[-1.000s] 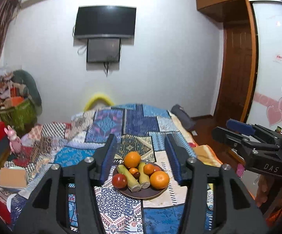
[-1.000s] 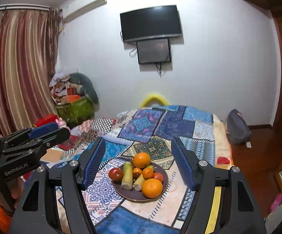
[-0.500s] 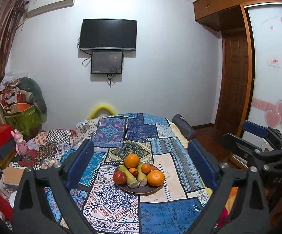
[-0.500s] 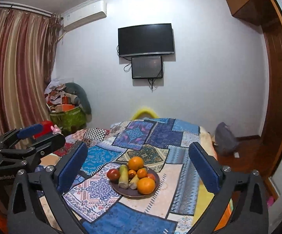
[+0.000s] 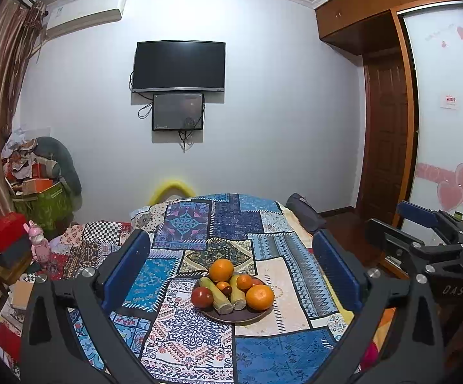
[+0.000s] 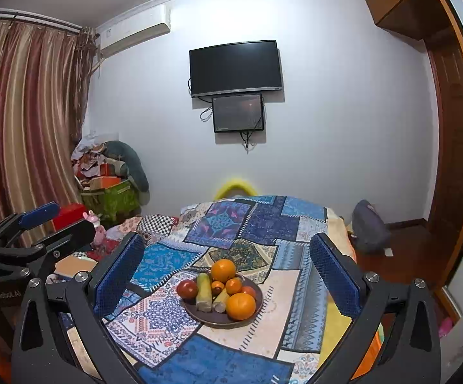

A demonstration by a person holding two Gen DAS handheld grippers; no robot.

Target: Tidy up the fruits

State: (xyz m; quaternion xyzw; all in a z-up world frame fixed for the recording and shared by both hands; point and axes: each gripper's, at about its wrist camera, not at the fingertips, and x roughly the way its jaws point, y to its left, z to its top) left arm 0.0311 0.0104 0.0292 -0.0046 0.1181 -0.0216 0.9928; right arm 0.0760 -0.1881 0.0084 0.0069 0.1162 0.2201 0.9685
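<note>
Already all the fruit [image 5: 231, 288] sits piled on the plate [image 5: 250, 315], while the left gripper [image 5: 231, 275] and right gripper [image 6: 226, 276] gape wide, holding nothing.

The left gripper [image 5: 231, 265] hangs above the bed [image 5: 199, 345], jaws spread wide and empty. Between them, farther ahead, sits a plate [image 5: 231, 316] piled with oranges [image 5: 259, 297], a tomato [image 5: 202, 297] and cane pieces [image 5: 217, 296]. The right gripper [image 5: 423, 236] shows off the right jaw.
</note>
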